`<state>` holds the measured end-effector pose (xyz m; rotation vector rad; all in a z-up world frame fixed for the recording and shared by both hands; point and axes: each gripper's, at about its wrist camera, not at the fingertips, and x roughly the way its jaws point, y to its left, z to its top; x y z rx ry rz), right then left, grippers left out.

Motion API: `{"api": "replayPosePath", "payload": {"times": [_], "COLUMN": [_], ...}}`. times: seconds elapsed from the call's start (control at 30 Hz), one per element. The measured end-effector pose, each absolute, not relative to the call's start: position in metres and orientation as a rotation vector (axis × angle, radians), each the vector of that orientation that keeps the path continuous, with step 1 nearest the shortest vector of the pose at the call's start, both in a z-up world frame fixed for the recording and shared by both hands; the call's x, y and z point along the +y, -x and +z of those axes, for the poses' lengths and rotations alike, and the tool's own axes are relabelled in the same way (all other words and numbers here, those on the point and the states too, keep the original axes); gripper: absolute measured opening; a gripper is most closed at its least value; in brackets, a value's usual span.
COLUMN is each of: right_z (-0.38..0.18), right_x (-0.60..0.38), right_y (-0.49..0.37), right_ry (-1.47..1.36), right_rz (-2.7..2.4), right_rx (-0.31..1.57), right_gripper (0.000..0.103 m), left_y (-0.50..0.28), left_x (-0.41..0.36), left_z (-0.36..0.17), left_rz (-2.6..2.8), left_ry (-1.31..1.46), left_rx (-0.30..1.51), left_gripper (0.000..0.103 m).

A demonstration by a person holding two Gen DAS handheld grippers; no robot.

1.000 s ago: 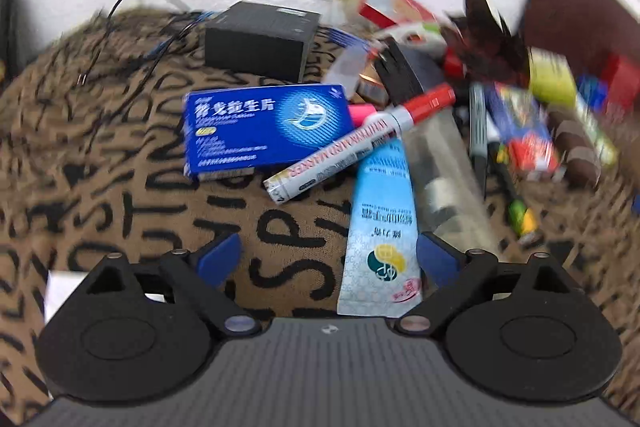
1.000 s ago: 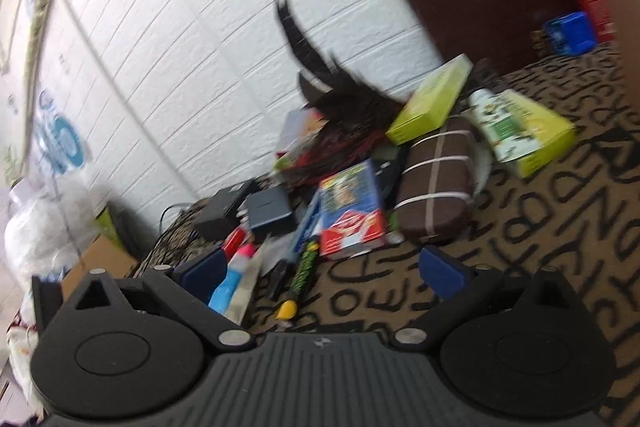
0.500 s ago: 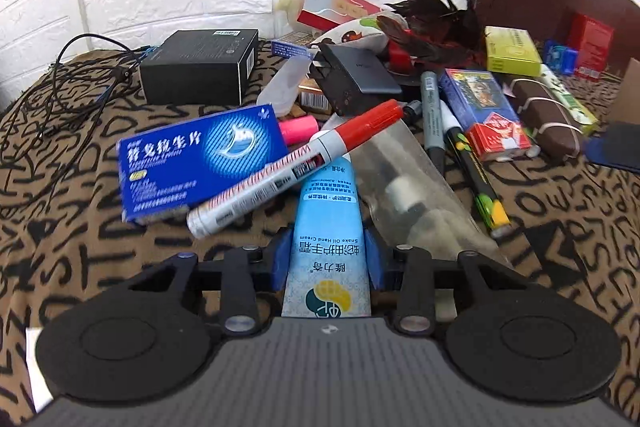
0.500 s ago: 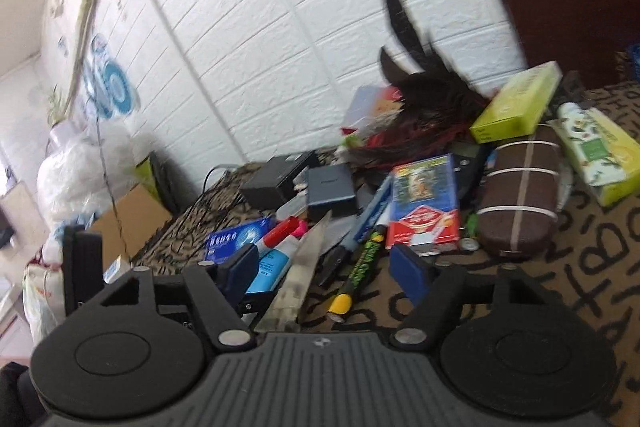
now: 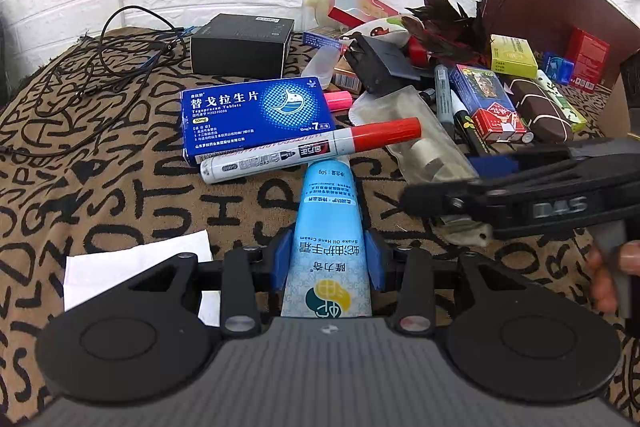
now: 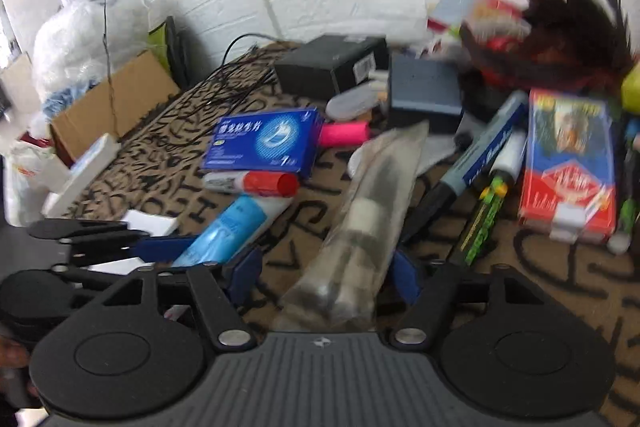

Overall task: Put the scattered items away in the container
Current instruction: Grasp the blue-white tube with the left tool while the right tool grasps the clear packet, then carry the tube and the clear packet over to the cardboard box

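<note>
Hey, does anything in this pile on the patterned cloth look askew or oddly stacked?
Yes. The red-capped whiteboard marker lies slanted across the pile, propped on the nozzle end of the blue hand cream tube and resting against the blue medicine box.

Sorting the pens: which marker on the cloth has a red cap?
The white whiteboard marker lying against the blue tablet box, across the tip of the blue hand cream tube. The other markers, further right, are grey and black-and-green.

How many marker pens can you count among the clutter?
4: red-capped marker against the blue box, pink highlighter beside that box, grey marker and green-black marker beside the card pack. More may be hidden.
</note>
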<state>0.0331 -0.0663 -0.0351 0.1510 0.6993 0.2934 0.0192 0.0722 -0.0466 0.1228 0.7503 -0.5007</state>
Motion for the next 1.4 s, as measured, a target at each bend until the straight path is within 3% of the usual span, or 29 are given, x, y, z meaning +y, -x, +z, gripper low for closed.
{"api": "replayPosePath", "payload": {"times": [0.13, 0.2, 0.27, 0.47, 0.7, 0.77, 0.9, 1.0, 1.1, 1.13, 1.17, 1.4], "right_z": [-0.041, -0.038, -0.033, -0.019, 0.004, 0.011, 0.017, 0.015, 0.014, 0.014, 0.014, 0.014], "right_x": [-0.052, -0.056, -0.064, -0.062, -0.076, -0.081, -0.094, -0.101, -0.105, -0.106, -0.108, -0.115], "right_y": [-0.025, -0.02, -0.014, 0.014, 0.032, 0.044, 0.058, 0.064, 0.071, 0.072, 0.073, 0.077], "right_ry": [0.023, 0.017, -0.016, 0.08, 0.049, 0.048, 0.025, -0.001, -0.013, -0.022, -0.029, -0.069], "right_rz": [0.289, 0.283, 0.282, 0.294, 0.279, 0.26, 0.232, 0.211, 0.2, 0.199, 0.197, 0.185], "right_rx": [0.646, 0.636, 0.627, 0.562, 0.519, 0.498, 0.487, 0.48, 0.47, 0.468, 0.466, 0.437], "right_gripper": [0.068, 0.036, 0.027, 0.02, 0.019, 0.019, 0.019, 0.019, 0.019, 0.019, 0.019, 0.019], "left_y": [-0.022, -0.025, -0.025, -0.018, 0.002, 0.006, 0.01, 0.003, -0.003, -0.005, -0.008, -0.04], "left_x": [0.069, 0.068, 0.069, 0.069, 0.07, 0.071, 0.06, 0.056, 0.054, 0.052, 0.05, 0.021], "left_z": [-0.05, -0.051, -0.051, -0.049, -0.025, -0.02, -0.026, -0.038, -0.038, -0.035, -0.032, -0.049], "left_rz": [-0.504, -0.507, -0.529, -0.589, -0.639, -0.658, -0.642, -0.628, -0.597, -0.582, -0.576, -0.506], "left_ry": [-0.133, -0.13, -0.123, -0.08, -0.084, -0.085, -0.162, -0.145, -0.089, -0.071, -0.055, -0.11], "left_rx": [0.737, 0.735, 0.731, 0.708, 0.631, 0.634, 0.653, 0.708, 0.732, 0.734, 0.733, 0.879], "left_gripper": [0.039, 0.039, 0.039, 0.039, 0.037, 0.002, 0.005, 0.013, 0.049, 0.07, 0.081, 0.084]}}
